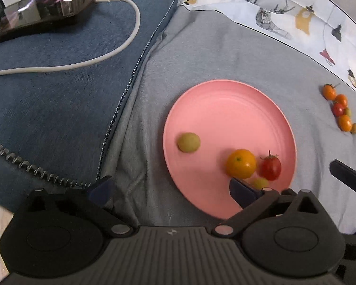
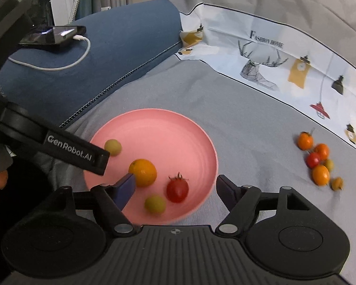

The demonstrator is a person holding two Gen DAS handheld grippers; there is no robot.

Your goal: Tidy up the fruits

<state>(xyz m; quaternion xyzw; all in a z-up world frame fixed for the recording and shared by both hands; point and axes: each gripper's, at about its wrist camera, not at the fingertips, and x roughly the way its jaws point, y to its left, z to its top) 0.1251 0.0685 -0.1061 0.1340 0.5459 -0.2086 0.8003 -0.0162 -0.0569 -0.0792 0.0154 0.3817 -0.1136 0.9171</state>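
Observation:
A pink plate lies on the grey bedcover. It holds an orange, a red tomato and two green fruits. A cluster of several small oranges, a tomato and green fruits lies on the cover to the right of the plate. My left gripper is open and empty at the plate's near left edge. My right gripper is open and empty over the plate's near edge, its fingers on either side of the tomato and a green fruit.
A phone with a white charging cable lies on a blue cushion at the back left. A printed white cloth lies behind the plate. The left gripper's finger crosses the right wrist view.

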